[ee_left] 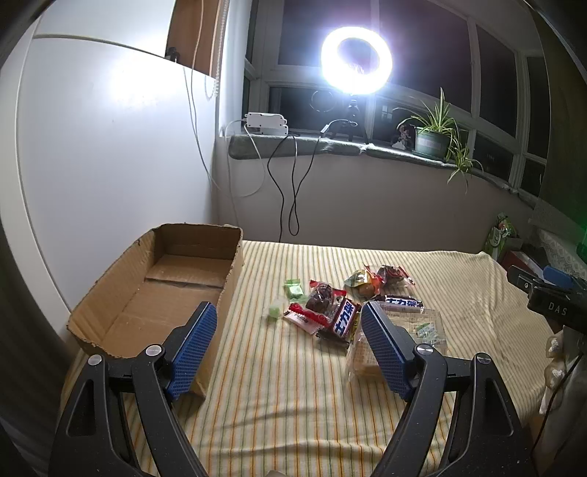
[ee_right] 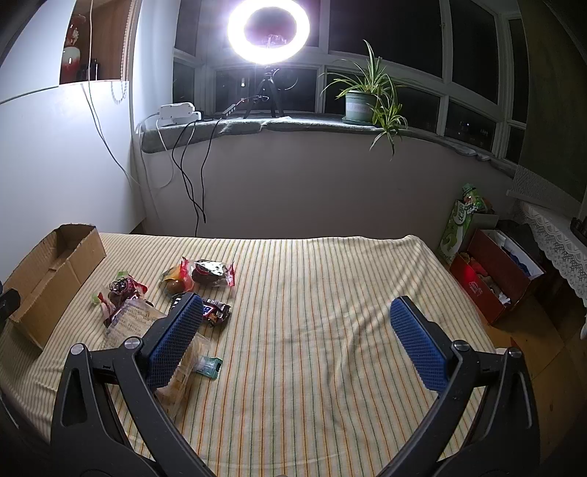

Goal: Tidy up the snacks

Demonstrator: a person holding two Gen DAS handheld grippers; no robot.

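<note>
A pile of wrapped snacks lies on the striped cloth, with a Snickers bar, green candies and a clear cracker pack. An empty cardboard box sits to the left. My left gripper is open above the cloth between box and pile, holding nothing. In the right wrist view the snacks lie to the left and the box at the far left. My right gripper is open and empty over bare cloth, right of the pile.
The striped cloth covers a table against the wall. A ring light, a plant pot and cables sit on the windowsill. A red box of items stands on the floor at right.
</note>
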